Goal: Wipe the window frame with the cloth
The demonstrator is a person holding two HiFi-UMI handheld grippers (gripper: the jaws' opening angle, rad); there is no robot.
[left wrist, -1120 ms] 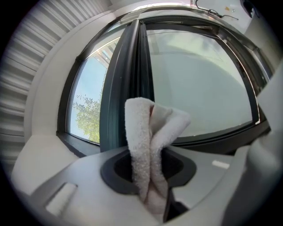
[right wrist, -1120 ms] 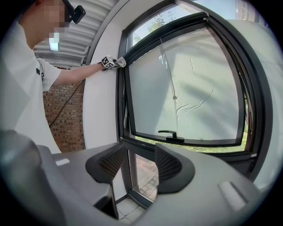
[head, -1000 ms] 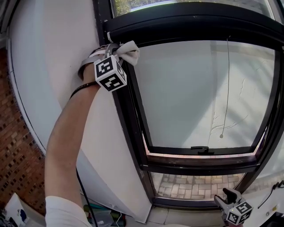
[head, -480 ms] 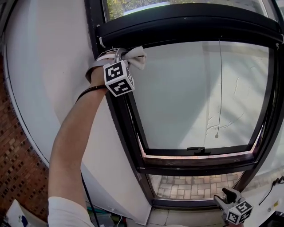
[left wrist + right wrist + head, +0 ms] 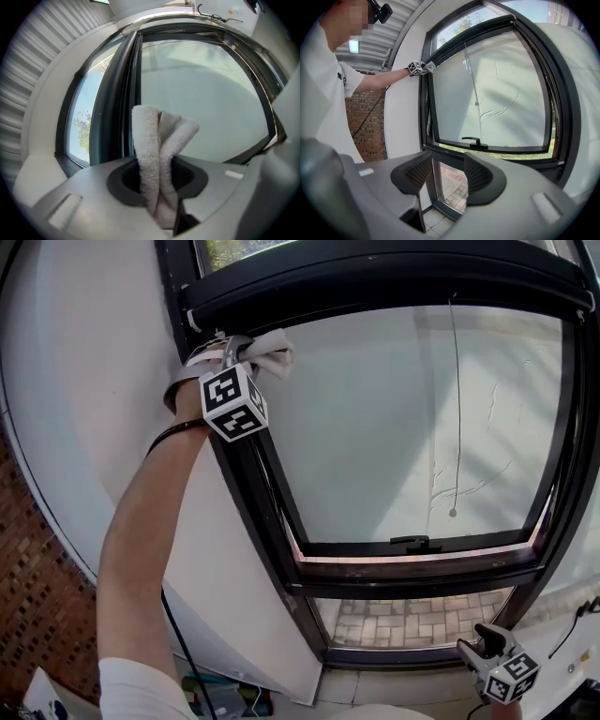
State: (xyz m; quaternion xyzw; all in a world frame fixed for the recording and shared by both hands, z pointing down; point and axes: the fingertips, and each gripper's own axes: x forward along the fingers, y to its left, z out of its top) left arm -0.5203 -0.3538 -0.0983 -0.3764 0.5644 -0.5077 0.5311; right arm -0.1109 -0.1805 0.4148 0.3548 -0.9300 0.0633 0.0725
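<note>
The left gripper (image 5: 242, 351) is clamped on a folded white cloth (image 5: 158, 150), whose lower end disappears between the jaws. In the head view the marker cube covers much of that gripper. The cloth sits at the upper left corner of the black window frame (image 5: 258, 484), but whether it presses on the frame is hard to make out. The right gripper (image 5: 448, 174) hangs low near the window's bottom, jaws apart with nothing between them, partly cut off at the head view's lower edge
</note>
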